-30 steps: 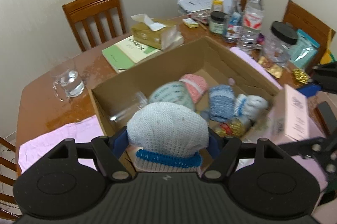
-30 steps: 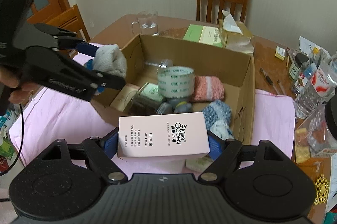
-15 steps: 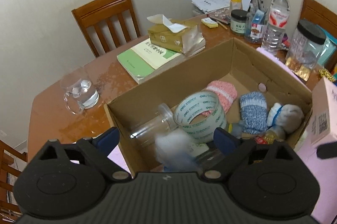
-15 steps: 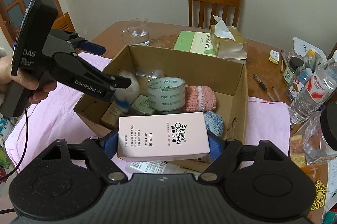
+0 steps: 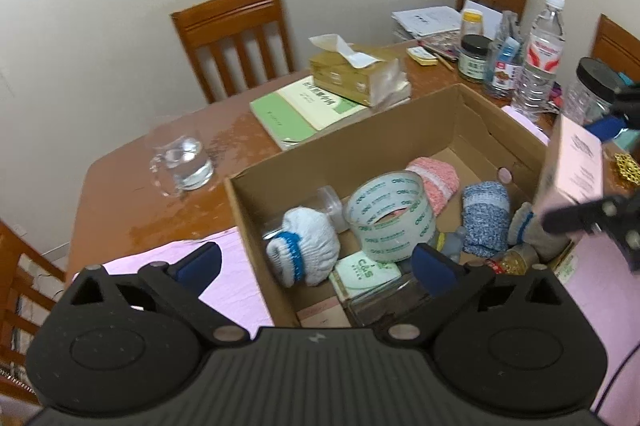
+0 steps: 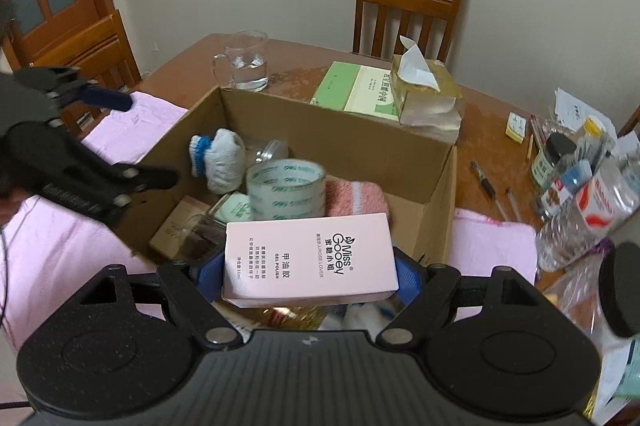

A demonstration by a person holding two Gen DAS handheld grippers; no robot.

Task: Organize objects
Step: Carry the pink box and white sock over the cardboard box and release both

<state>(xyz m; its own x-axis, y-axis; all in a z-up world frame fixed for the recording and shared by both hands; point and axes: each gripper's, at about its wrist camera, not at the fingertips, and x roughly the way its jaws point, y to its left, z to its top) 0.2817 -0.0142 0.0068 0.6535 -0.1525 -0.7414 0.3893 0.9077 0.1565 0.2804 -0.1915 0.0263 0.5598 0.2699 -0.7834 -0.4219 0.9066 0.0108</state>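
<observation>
A: What are the left gripper's point(image 5: 316, 260) fingers doing?

B: They are spread wide with nothing between them, above the near corner of the cardboard box point(image 5: 344, 141). The white sock with the blue band point(image 5: 302, 252) lies in the box just ahead of them, apart from both pads, beside the roll of tape point(image 5: 390, 218).

A: And the right gripper point(image 6: 308, 272)?

B: Its fingers clamp a pink carton point(image 6: 310, 260) by the two short sides, held flat over the near edge of the box. Beyond its fingertips sit the tape, a pink sock point(image 6: 354, 199) and the white sock.

A: Anything past the box?

B: A glass mug point(image 6: 244, 67), a green book point(image 6: 356, 91) and a tissue pack point(image 6: 426, 93) on the table point(image 5: 116, 201), well beyond the fingers.
</observation>
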